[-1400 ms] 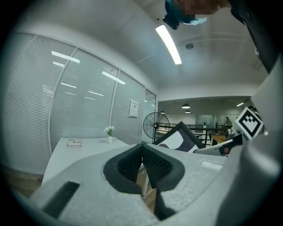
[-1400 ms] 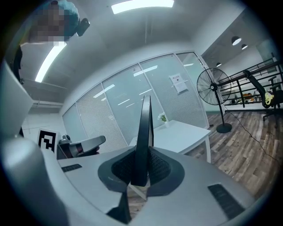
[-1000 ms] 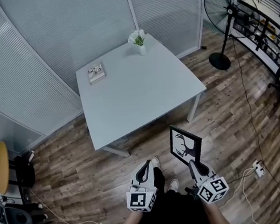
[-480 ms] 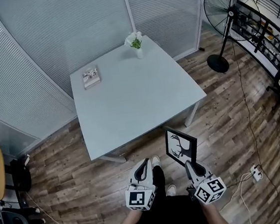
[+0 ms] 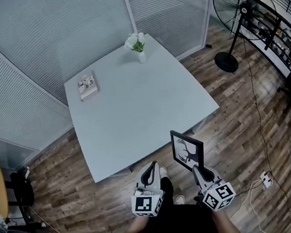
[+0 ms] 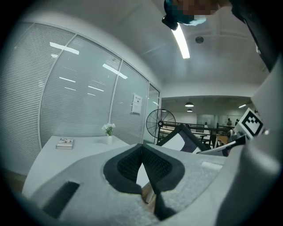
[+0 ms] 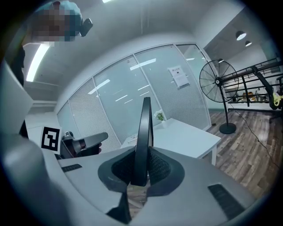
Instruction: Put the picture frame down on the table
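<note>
A black picture frame (image 5: 187,150) with a deer print stands upright in my right gripper (image 5: 197,169), just off the near right corner of the white table (image 5: 134,109). In the right gripper view the frame (image 7: 143,137) shows edge-on, and the two pads are pressed on its lower edge. My left gripper (image 5: 151,173) hangs beside it at the left, jaws shut with nothing between them (image 6: 142,164). The frame (image 6: 185,140) also shows at the right of the left gripper view.
On the table lie a small book (image 5: 87,86) at the far left and a white vase of flowers (image 5: 137,45) at the far corner. A standing fan (image 5: 232,9) is at the right, cables trail over the wood floor, and glass partition walls stand behind.
The table has come nearer and lower in the head view as both grippers moved toward it. The frame stays upright in the right gripper.
</note>
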Motion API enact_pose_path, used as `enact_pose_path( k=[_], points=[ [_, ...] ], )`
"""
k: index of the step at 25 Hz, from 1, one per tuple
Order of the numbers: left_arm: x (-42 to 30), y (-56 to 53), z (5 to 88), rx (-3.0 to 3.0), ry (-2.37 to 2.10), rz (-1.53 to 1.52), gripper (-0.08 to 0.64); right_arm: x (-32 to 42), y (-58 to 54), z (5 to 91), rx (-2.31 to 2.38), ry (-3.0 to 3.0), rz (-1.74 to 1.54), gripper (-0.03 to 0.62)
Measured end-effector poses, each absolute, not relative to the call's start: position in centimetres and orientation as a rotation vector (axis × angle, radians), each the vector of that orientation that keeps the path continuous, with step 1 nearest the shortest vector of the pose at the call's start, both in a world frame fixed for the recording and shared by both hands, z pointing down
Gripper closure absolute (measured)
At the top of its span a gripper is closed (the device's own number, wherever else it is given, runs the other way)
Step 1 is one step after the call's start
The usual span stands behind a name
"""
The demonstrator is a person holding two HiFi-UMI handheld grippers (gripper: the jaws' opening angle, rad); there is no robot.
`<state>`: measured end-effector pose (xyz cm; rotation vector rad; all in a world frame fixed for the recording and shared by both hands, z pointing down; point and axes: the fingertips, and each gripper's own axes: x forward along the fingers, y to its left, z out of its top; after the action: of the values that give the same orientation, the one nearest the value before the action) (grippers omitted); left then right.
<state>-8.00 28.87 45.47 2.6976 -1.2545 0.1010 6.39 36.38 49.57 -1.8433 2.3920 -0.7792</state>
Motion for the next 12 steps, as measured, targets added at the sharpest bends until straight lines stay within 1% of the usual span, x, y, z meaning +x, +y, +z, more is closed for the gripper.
enact_pose_path(
  k=[12],
  points=[
    [-8.6, 17.4, 44.8, 2.72, -1.165, 0.05, 0.545, 4.7, 25.5, 47.5, -1.876, 2.378, -0.774, 0.545]
  ],
)
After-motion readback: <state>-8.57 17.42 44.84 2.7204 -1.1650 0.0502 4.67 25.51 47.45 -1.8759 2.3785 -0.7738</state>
